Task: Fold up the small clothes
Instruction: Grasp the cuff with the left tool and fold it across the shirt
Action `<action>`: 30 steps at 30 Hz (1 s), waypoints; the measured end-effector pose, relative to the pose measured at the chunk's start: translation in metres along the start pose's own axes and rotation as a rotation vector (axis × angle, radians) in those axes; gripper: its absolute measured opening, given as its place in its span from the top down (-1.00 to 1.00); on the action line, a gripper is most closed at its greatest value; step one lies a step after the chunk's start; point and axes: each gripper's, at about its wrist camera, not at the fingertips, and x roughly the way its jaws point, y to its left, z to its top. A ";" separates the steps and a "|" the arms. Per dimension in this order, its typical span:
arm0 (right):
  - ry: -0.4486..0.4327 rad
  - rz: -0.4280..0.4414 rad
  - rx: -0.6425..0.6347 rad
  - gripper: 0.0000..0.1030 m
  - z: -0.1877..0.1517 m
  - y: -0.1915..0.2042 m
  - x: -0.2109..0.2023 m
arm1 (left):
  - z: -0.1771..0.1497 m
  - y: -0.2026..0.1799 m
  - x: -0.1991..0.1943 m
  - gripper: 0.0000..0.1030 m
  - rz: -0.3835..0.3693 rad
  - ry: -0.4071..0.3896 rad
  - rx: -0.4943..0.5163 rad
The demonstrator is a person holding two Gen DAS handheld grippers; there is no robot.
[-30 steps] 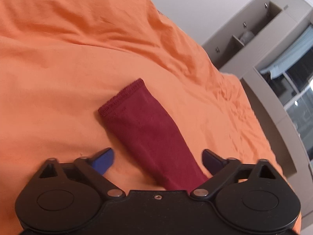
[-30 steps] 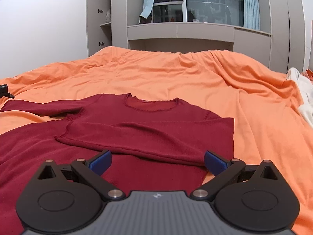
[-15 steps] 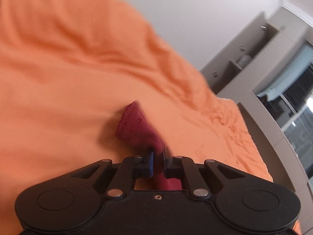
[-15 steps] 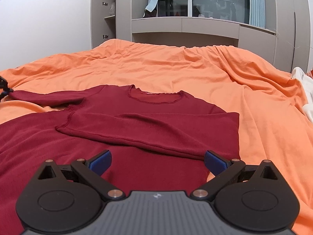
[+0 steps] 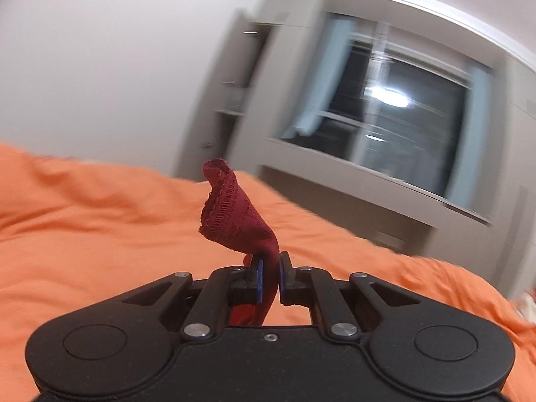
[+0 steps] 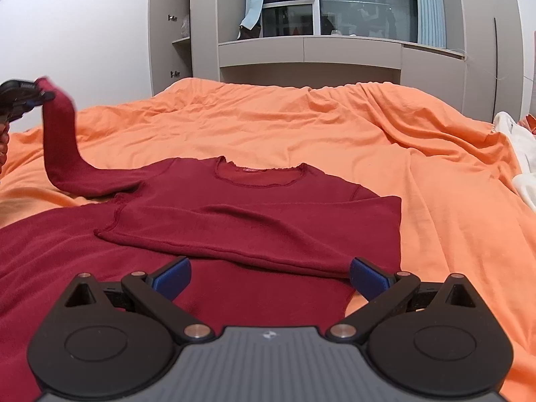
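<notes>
A dark red long-sleeved top (image 6: 254,207) lies flat on the orange bed cover (image 6: 335,134), neckline away from me, its right sleeve folded across the chest. My left gripper (image 5: 269,278) is shut on the cuff end of the left sleeve (image 5: 234,211), which sticks up beyond the fingers. In the right wrist view that sleeve (image 6: 62,144) rises off the bed to the left gripper (image 6: 23,98) at the far left. My right gripper (image 6: 269,276) hangs open just above the top's lower part, holding nothing.
More dark red cloth (image 6: 43,268) spreads at the near left. A white garment (image 6: 516,147) lies at the bed's right edge. Grey cabinets (image 6: 335,53) and a window (image 6: 365,0) stand beyond the bed. A person's hand (image 6: 3,144) shows at the left border.
My left gripper shut on the sleeve cuff and lifted it well off the bed, swinging its view up towards the window. The right gripper stayed open and almost still.
</notes>
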 end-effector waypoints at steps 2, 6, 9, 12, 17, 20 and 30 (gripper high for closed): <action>-0.007 -0.004 0.005 -1.00 0.000 -0.002 -0.003 | -0.003 -0.032 -0.003 0.83 -0.078 0.002 0.050; -0.021 -0.029 0.018 -1.00 0.001 -0.006 -0.006 | -0.023 -0.090 -0.006 0.83 -0.218 0.043 0.135; -0.025 -0.053 0.031 -1.00 0.002 -0.010 -0.007 | -0.048 -0.127 -0.006 0.83 -0.303 0.101 0.204; -0.025 -0.070 0.045 -1.00 0.002 -0.015 -0.007 | -0.075 -0.154 -0.007 0.82 -0.369 0.159 0.282; -0.030 -0.091 0.055 -1.00 0.003 -0.018 -0.008 | -0.118 -0.172 -0.007 0.82 -0.461 0.236 0.362; -0.039 -0.104 0.055 -1.00 0.004 -0.018 -0.009 | -0.137 -0.168 -0.014 0.82 -0.489 0.270 0.414; -0.036 -0.124 0.073 -1.00 0.004 -0.022 -0.008 | -0.167 -0.164 -0.033 0.73 -0.565 0.396 0.498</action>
